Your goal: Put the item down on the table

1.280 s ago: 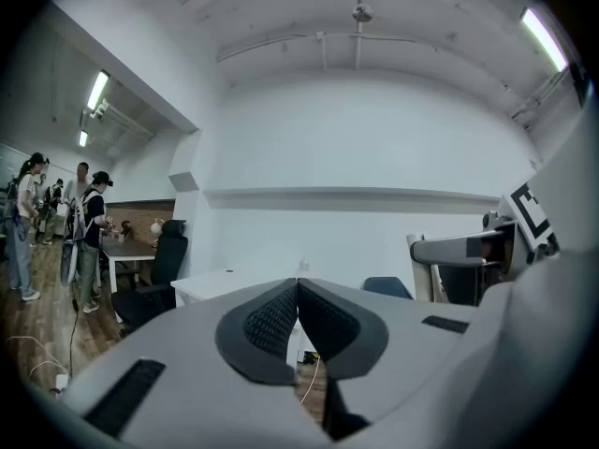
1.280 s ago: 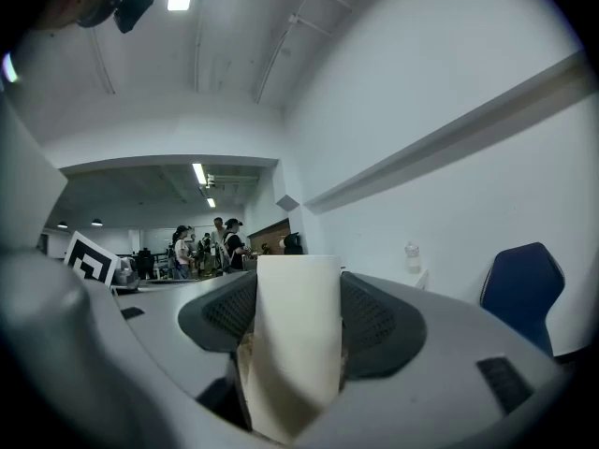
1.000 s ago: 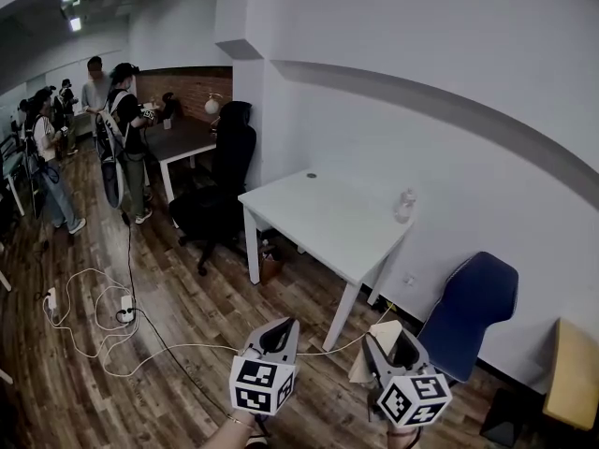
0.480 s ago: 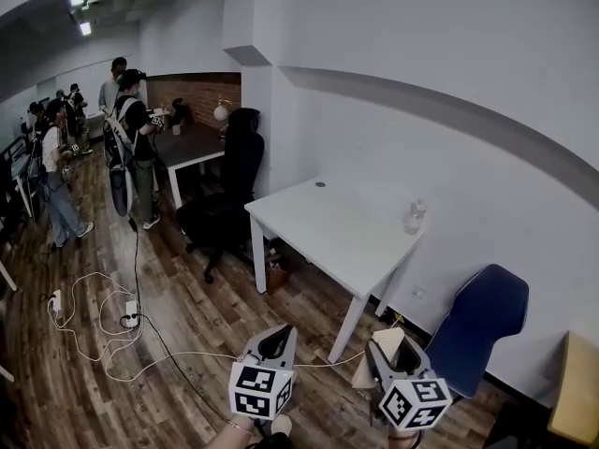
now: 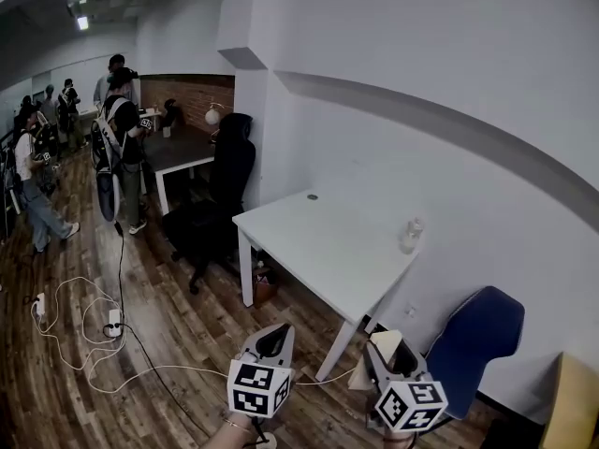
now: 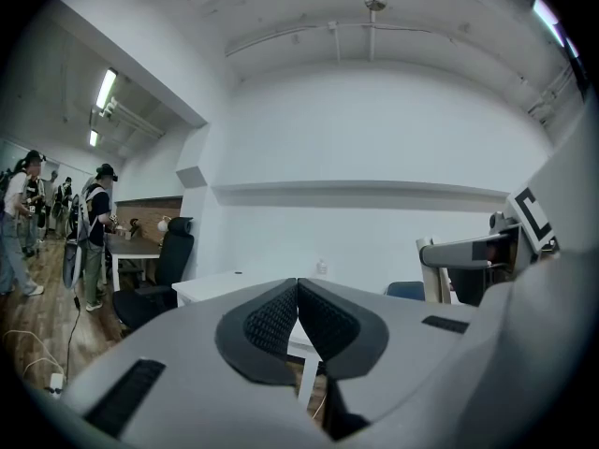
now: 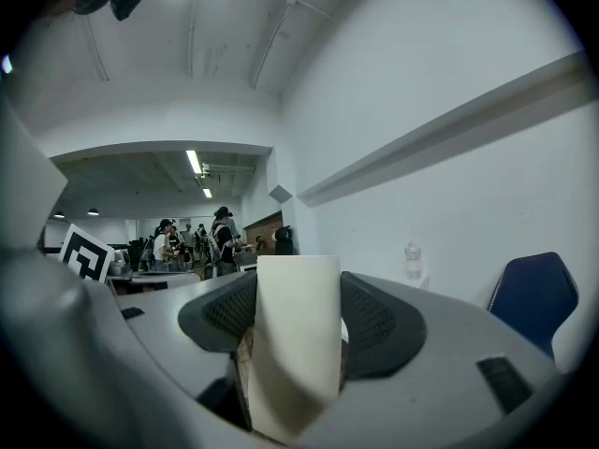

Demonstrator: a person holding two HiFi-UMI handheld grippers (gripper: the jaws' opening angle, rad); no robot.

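Right gripper [image 7: 298,318] pinched pale item [image 5: 376,349], lower right of frame. Left gripper [image 6: 298,318] pressed together, empty. Counter [image 5: 323,241] at centre, well apart; placing not yet done.

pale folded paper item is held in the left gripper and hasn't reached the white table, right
Wrong gripper: the pale folded paper item is held in the right gripper, as the right gripper view shows; the left gripper is shut, empty. It hasn't reached the white table.

Dim, desaturated, fisheye-warped edges.
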